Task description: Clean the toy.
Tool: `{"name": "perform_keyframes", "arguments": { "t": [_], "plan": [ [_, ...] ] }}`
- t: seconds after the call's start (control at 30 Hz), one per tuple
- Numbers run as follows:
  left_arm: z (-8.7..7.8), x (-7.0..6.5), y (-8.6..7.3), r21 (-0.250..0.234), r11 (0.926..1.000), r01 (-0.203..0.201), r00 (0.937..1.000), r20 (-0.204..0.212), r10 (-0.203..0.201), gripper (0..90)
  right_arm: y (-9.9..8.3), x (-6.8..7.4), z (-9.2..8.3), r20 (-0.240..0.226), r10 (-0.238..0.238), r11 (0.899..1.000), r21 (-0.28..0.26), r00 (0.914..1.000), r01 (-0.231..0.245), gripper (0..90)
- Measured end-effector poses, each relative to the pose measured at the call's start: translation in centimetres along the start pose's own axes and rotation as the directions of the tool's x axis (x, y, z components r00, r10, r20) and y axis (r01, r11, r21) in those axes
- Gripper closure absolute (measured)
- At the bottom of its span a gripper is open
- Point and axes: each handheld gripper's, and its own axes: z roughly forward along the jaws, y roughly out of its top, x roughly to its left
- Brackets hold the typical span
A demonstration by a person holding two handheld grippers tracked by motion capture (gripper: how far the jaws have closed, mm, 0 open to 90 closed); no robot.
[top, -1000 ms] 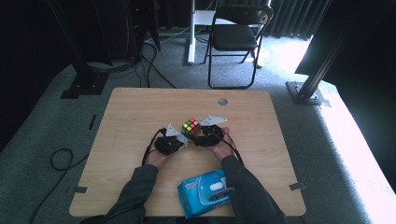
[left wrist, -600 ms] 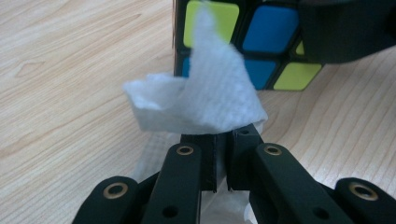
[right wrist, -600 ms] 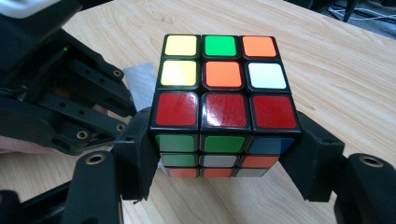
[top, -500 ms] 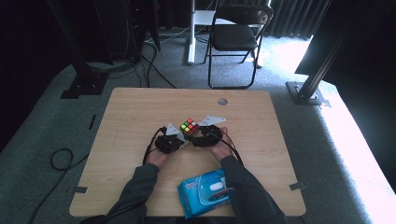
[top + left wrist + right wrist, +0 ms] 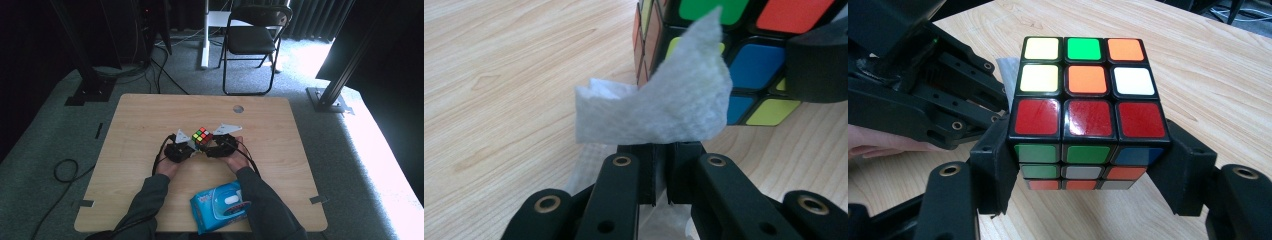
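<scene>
**Wiping the puzzle cube with a pinched tissue**

Looking down from the high view, the cube [image 5: 202,135] sits a little past the middle of the table [image 5: 145,120], and both grippers meet at it: the left gripper [image 5: 189,148] just to the cube's left, the right gripper [image 5: 210,148] just to its right. Nearer the person than the cube, at the table's front edge, lies a blue wipes pack [image 5: 220,206]. It is the one container here; its white lid looks closed, and what is left inside cannot be told.

In the left gripper view, the jaws stand nearly together, pinching a folded white tissue [image 5: 659,107] that rises against the cube's near face [image 5: 754,65]. To wipe well, I judge the tissue should be pressed flat on the stickers and drawn along one face at a time, with the grip kept tight so the paper does not slip out.

In the right gripper view, the right gripper [image 5: 1083,172] clamps the cube [image 5: 1087,85] by its two opposite sides, low down. It should hold firm, since a push from the tissue could twist a layer.
</scene>
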Motion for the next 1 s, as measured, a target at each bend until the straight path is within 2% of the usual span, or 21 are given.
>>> {"name": "perform_keyframes", "arguments": {
  "t": [0.27,0.5,0.73,1.0],
  "plan": [
    [0.3,-0.4,0.0,0.0,0.9999,-0.01,0.9999,0.007,0.01,84.8,0.0,0.0,0.0,-0.008,0.002,1.0,0.001,1.0,-0.002,34.4],
    [0.5,-1.3,0.0,-0.007,0.9991,-0.042,0.9985,0.034,0.043,84.8,0.0,-0.2,0.0,-0.012,0.016,1.0,-0.005,0.9998,-0.016,34.4],
    [0.7,-2.3,0.1,-0.013,0.9966,-0.081,0.9943,0.068,0.082,84.8,0.0,-0.4,0.0,-0.013,0.028,1.0,-0.007,0.9995,-0.028,34.4],
    [0.7,-2.1,0.1,-0.018,0.9971,-0.074,0.9953,0.062,0.075,84.6,0.0,-0.4,-0.1,-0.021,0.041,0.999,-0.015,0.9989,-0.041,34.4]
  ]
}}
